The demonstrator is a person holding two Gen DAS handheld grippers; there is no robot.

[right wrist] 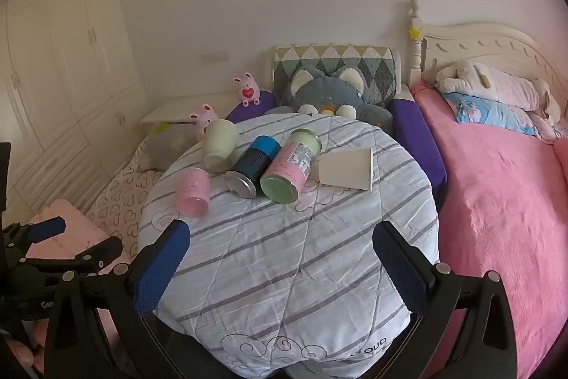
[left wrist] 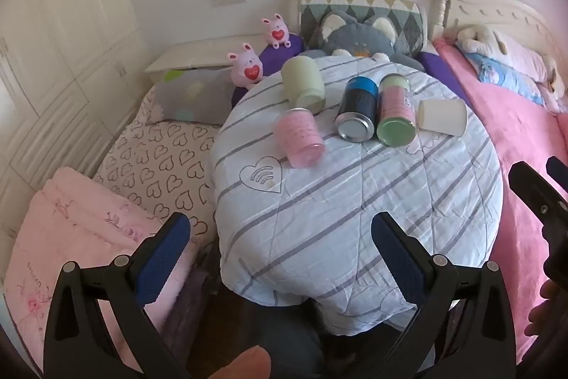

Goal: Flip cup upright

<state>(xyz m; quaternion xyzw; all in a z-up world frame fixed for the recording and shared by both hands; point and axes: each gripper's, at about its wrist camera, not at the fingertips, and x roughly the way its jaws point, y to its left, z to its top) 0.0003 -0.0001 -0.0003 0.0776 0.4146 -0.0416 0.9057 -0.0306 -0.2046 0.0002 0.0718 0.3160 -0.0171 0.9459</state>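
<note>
Lying on its side on a quilt-draped table (left wrist: 355, 201), a white paper cup (left wrist: 442, 116) is waiting at the right end of a row of toppled containers. Both grippers are hanging back at the near edge, well short of it. The left gripper (left wrist: 280, 258) is showing its jaws spread wide and holding nothing; the right gripper (right wrist: 280, 269) is likewise released and empty.

Seen from the right gripper, the cup (right wrist: 346, 171) is sitting well ahead of the jaws and slightly toward the right finger. Seen from the left gripper, it is lying far ahead and beyond the right finger. It is resting just beside a green-capped can (right wrist: 291, 171), though whether the two are touching cannot be told.

The cup's long axis is running roughly crosswise to the jaws. Its wider end, presumably the mouth, is pointing right, and its narrower base is pointing left toward the can. The opening itself is not clearly showing in either view.

The cup is looking thin-walled and very light, so it is likely to crush under a hard squeeze and to roll or skid on the soft quilt if nudged. A gentle pinch across the wall near the stiffer rim, or across the mid-body, appears the safest hold for tipping it onto its base. The right gripper seems better placed for that.

A pink can (left wrist: 300, 137), a blue-and-black can (left wrist: 356, 114) and a pale green tumbler (left wrist: 303, 84) are lying further left.
</note>
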